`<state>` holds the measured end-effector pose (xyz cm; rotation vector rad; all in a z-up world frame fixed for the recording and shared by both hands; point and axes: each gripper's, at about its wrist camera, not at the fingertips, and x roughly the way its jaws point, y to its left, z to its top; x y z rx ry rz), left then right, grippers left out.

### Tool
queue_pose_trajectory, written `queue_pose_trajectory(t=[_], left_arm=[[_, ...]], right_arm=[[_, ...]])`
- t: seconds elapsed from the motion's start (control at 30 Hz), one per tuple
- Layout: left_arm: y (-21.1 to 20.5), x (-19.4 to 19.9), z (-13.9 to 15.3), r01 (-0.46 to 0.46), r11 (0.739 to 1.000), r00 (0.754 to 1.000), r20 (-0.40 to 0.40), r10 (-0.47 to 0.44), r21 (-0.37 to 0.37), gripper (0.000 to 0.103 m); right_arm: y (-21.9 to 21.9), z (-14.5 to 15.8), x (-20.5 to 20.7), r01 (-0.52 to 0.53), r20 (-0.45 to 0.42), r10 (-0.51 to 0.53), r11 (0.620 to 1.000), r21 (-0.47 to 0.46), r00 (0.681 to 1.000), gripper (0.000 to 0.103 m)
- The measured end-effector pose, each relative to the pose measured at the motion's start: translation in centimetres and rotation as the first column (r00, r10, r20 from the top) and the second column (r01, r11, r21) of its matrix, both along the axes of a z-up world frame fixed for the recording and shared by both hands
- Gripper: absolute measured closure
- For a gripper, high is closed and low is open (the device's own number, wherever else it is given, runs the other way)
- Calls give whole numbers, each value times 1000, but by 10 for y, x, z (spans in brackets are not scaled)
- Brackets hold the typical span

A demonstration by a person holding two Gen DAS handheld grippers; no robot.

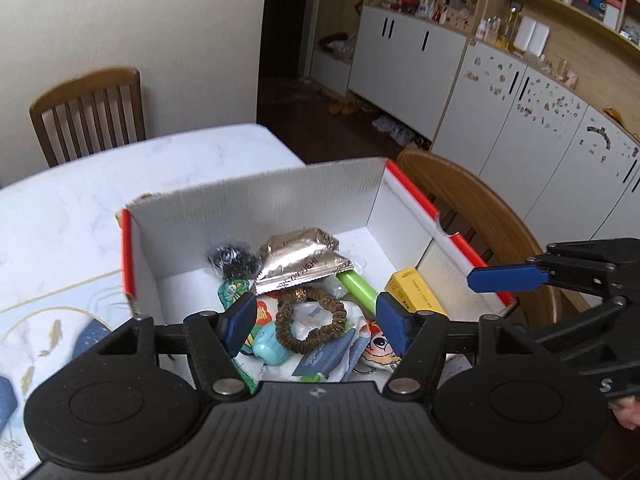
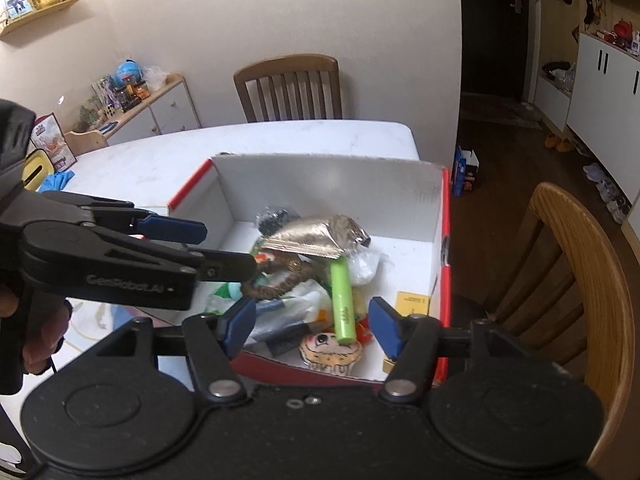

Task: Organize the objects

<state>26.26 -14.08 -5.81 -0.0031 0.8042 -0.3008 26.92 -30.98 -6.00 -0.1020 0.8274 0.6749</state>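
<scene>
Box (image 1: pixel 256 204) on table (image 1: pixel 120 176) holds piled clutter. Left gripper (image 1: pixel 316 320) and right gripper (image 2: pixel 312 324) both half open, empty. Risk: careless reach snags hair tie (image 1: pixel 312 320), spilling the pile.

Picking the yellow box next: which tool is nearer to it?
Right. The right tool hovers over the yellow box's side of the bin; the left tool hangs above the scrunchie, farther away.

One box (image 1: pixel 256 200), one silver packet (image 1: pixel 298 266), one green tube (image 2: pixel 343 300), one scrunchie (image 1: pixel 312 320), two chairs (image 2: pixel 290 86).
</scene>
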Motion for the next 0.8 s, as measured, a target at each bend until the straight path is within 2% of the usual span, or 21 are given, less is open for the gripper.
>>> queue_pose_trajectory(t=[0.2, 0.27, 0.4, 0.53, 0.63, 0.8], left_arm=[[5, -27, 18, 23, 1000, 997, 69, -24, 17, 36], [9, -34, 22, 19, 1000, 996, 84, -20, 11, 30], [18, -42, 28, 5, 1000, 995, 105, -4, -9, 27], [24, -49, 31, -21, 999, 991, 134, 18, 24, 25], [31, -54, 33, -41, 999, 988, 149, 36, 31, 11], [45, -62, 36, -51, 999, 985, 167, 47, 17, 9]], right_arm=[[0, 12, -12, 4, 20, -4, 999, 35, 1000, 33], [-1, 15, -15, 11, 26, -12, 999, 46, 1000, 30], [-3, 23, -23, 26, 46, -29, 997, 72, 999, 25], [-4, 28, -29, 50, 51, -55, 994, 102, 997, 19], [-3, 31, -34, 59, 64, -67, 992, 111, 996, 14], [4, 37, -47, 73, 95, -85, 990, 121, 992, 5]])
